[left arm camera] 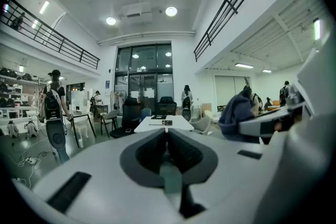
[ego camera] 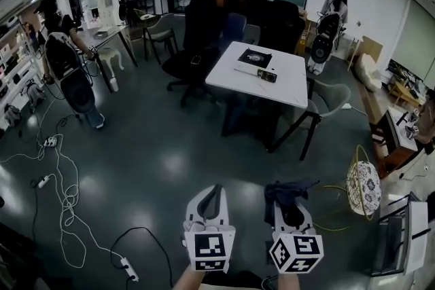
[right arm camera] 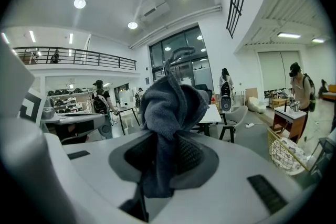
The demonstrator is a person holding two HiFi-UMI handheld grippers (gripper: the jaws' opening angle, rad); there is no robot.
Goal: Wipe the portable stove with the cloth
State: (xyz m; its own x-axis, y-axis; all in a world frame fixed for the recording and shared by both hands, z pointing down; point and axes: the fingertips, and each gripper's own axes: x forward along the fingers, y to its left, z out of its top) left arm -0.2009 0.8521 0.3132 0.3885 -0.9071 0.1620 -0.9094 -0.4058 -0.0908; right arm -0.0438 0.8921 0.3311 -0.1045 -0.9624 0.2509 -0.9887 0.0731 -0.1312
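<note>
On far table (ego camera: pixel 230 80), perhaps the stove (ego camera: pixel 255 58); right gripper (right arm camera: pixel 168 150) clamps upright cloth (right arm camera: pixel 171 106); left gripper (left arm camera: pixel 167 132) closed.

**Bright ceiling, dim floor, heavy fisheye**

The head view is dim and bluish-grey. The dark floor (ego camera: pixel 136 146) carries soft pale reflections of overhead lamps, and the white table (ego camera: pixel 262 75) is the brightest surface, with deep shade beneath it. Straight lines bow strongly toward the edges.

Both gripper views are fisheye circles with black corners. Round ceiling lights (left arm camera: pixel 170 11) and strip lamps burn out to plain white, and the white walls and ceiling read bright and even. The pale body of the left gripper (left arm camera: pixel 167 131) is soft and out of focus close to the lens, while the far room is sharper. The cloth (right arm camera: pixel 170 107) is fairly crisp at its top, dark in its folds and blurrier lower down. Shadows are faint and diffuse.
</note>
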